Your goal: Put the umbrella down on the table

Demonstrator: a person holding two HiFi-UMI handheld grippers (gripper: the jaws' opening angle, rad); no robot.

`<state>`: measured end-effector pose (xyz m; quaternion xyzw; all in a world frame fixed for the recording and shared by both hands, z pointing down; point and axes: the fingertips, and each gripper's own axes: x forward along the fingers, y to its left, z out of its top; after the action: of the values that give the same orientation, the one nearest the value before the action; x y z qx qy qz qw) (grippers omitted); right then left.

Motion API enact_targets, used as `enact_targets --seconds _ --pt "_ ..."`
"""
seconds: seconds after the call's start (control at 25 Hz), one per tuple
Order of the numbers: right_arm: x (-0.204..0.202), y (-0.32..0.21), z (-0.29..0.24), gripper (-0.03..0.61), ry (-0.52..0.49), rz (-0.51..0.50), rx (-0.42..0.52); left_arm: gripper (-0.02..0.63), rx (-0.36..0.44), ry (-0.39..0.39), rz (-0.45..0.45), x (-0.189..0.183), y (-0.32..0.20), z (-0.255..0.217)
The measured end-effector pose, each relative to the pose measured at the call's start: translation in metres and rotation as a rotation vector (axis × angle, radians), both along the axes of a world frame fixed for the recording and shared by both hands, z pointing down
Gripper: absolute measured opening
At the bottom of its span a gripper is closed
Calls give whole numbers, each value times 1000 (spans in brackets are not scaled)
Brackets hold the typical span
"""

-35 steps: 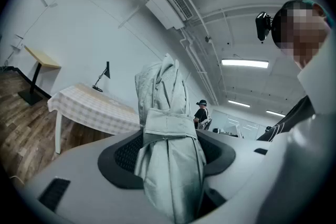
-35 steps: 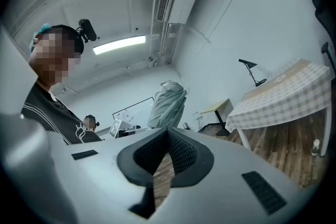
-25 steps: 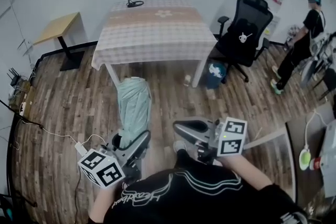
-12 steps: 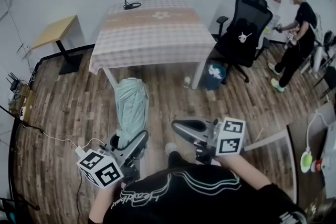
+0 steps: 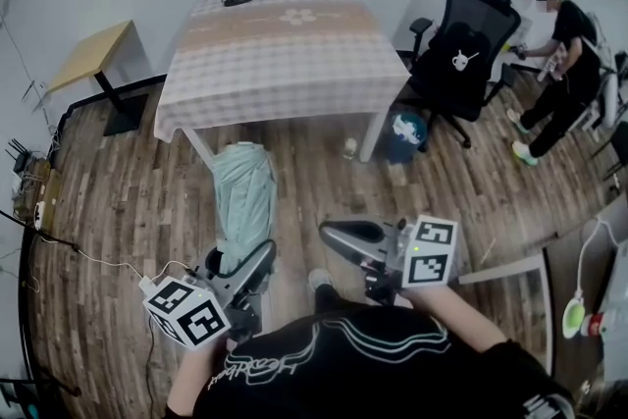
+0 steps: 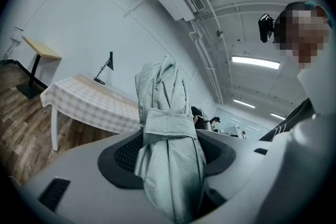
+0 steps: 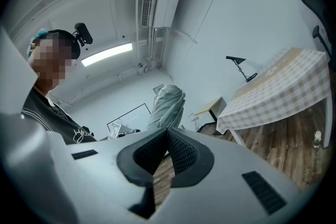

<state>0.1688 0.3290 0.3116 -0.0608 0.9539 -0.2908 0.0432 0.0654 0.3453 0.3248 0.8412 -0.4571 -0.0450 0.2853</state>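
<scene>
Left gripper (image 5: 243, 262) clamps the umbrella (image 5: 245, 196); shirt script (image 5: 253, 366) illegible.

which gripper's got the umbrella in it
The left gripper: its fingers clamp the folded pale green umbrella. On the right gripper the fingers meet with nothing between them.

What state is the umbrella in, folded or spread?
Folded. The umbrella is rolled tight with its strap wrapped round it, clamped in the left gripper.

Black shirt (image 5: 343, 363), white line print; grey left claw (image 5: 235, 262) and right claw (image 5: 334, 234) bear square-marker cubes (image 5: 186, 314).
</scene>
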Motion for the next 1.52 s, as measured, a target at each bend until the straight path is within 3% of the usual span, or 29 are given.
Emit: enact_targets --seconds 0.56,0.72,1.04,1.52 --pt "-13 -137 29 12 21 -9 -95 264 -111 9 -31 -16 -122 38" --pt "-16 -166 37 13 21 -23 -109 265 -104 30 -48 -21 -150 40" --pt "-21 -207 36 12 -5 -35 -77 265 -78 1 -74 -28 -192 35" --pt "-15 -227 25 12 -31 -18 -51 265 -49 -19 -97 -33 -209 21"
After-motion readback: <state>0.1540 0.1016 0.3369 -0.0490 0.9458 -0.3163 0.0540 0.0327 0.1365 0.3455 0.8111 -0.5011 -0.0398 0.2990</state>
